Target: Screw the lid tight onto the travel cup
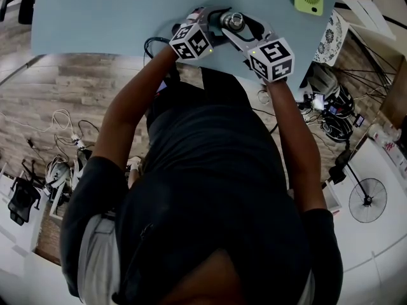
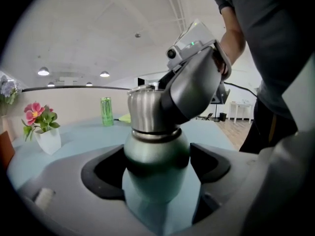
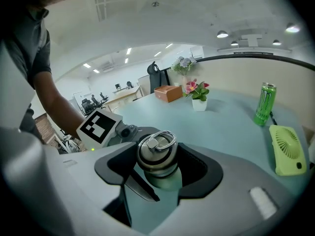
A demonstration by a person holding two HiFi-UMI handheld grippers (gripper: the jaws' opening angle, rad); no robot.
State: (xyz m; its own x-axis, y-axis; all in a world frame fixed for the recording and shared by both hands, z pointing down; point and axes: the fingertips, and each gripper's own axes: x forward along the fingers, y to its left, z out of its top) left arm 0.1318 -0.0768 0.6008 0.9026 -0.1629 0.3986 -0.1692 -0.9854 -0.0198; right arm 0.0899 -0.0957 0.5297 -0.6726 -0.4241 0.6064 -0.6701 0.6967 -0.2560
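The travel cup [image 2: 155, 163] stands upright on the pale blue surface [image 1: 95, 18], at 12 o'clock in the head view, close to the near edge. Its matte green body with a rounded shoulder is clasped by the left tongs [image 2: 156, 173]. The brushed-steel lid [image 3: 156, 154], with a ring lying flat on top, sits on the neck, pinched between the right tongs [image 3: 157, 168].
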